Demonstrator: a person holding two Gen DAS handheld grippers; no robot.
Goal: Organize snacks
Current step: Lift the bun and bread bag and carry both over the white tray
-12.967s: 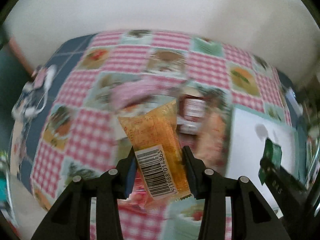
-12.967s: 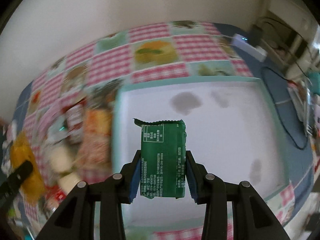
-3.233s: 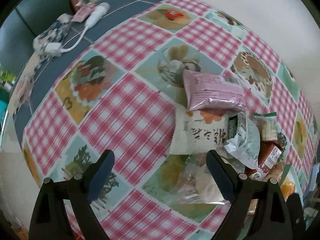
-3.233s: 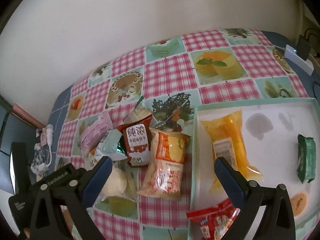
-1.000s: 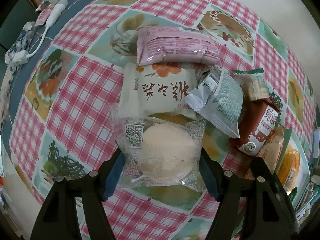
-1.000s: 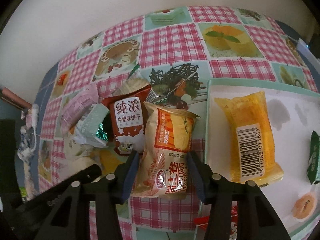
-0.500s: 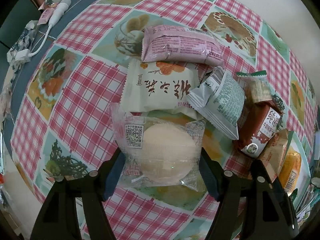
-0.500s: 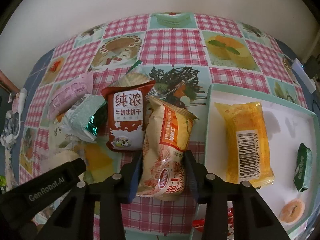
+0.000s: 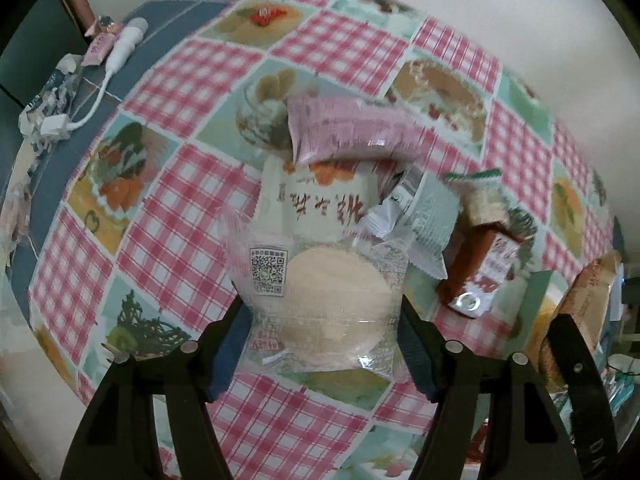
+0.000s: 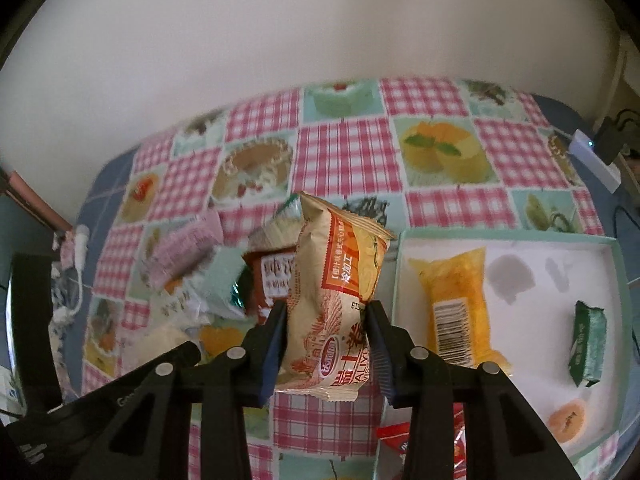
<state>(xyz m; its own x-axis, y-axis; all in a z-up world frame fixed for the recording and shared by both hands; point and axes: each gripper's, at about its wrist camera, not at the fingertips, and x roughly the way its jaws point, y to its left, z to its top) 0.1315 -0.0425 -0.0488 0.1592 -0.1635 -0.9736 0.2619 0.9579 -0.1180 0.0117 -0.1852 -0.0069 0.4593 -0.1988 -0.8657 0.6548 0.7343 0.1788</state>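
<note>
Clamping a tall beige-and-orange crinkled snack bag (image 10: 334, 312) between right gripper (image 10: 326, 344) pads, long axis running away from the fingers — white tray with mint rim (image 10: 520, 236) just to the right. Left gripper (image 9: 322, 328) squeezing a clear-wrapped round pale cake (image 9: 320, 300), off the checked tablecloth (image 9: 168, 216).

left tool (image 9: 322, 334) tilted steeply down, fingers clamped wide — right tool (image 10: 326, 350) angled down, fingers pinched narrow
</note>
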